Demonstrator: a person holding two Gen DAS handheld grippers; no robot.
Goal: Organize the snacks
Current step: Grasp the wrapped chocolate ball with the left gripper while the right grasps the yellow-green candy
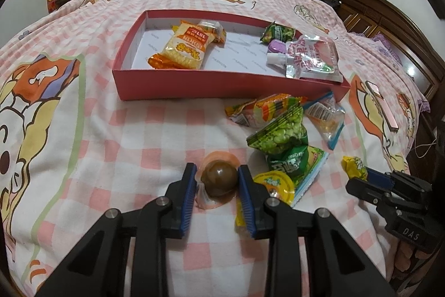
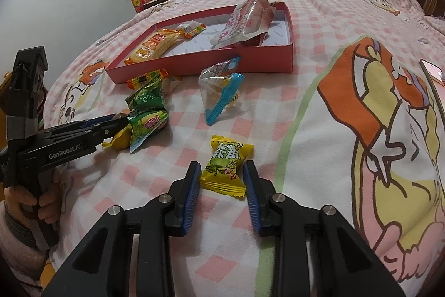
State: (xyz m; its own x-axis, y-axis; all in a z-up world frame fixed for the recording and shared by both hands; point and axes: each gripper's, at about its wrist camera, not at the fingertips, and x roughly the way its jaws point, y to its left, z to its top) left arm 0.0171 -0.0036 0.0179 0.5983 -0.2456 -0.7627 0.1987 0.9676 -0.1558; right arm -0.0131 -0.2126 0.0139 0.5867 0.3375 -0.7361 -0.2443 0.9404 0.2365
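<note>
Now, left gripper (image 1: 217,181): blue pads pressed against both sides of a brown jelly cup (image 1: 219,181), which rests on the checked bedspread (image 1: 155,135); the cup is round, its film lid facing up, with no clear long axis. Right gripper (image 2: 222,180): jaws drawn in on a yellow candy (image 2: 225,167), pads at its side edges; its long axis runs along the fingers, crimped ends near and far. Touching the left gripper's right pad lies a yellow-lidded cup (image 1: 274,184), with green packets (image 1: 281,134) just beyond. Further off, the red box (image 1: 222,85) holds a biscuit pack (image 1: 186,46) and a pink pouch (image 1: 311,59).
</note>
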